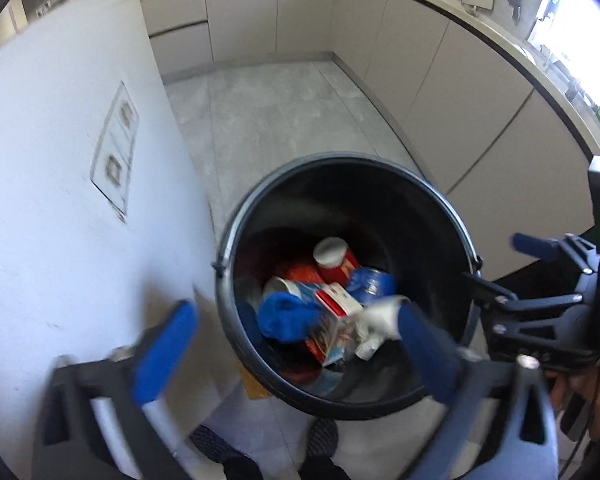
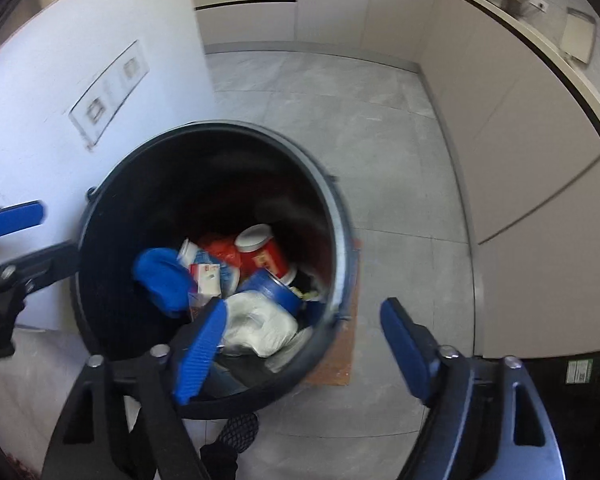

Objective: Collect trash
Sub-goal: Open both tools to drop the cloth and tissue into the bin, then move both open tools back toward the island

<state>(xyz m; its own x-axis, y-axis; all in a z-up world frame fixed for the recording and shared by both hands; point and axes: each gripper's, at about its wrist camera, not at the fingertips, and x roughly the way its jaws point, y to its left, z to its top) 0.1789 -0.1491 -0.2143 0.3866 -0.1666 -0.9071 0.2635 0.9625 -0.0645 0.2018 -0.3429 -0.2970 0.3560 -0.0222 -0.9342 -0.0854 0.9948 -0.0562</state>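
Note:
A black round trash bin (image 1: 452, 224) stands on the floor, also in the right wrist view (image 2: 340, 248). It holds a red jar with a white lid (image 1: 336, 258), a blue can (image 1: 370, 284), a blue cloth (image 1: 286, 316), a red-and-white carton (image 1: 336, 304) and crumpled white paper (image 2: 260, 322). My left gripper (image 1: 296, 354) is open and empty, hovering over the bin's near left rim. My right gripper (image 2: 304, 344) is open and empty over the bin's near right rim; it also shows at the right of the left wrist view (image 1: 536, 248).
A white wall panel with sockets (image 1: 116, 152) rises left of the bin. Beige cabinets (image 1: 440, 80) run along the back and right under a worktop. The floor is grey tile (image 1: 260, 120). A brown mat (image 2: 336, 356) lies under the bin. The person's feet (image 1: 320, 436) are below.

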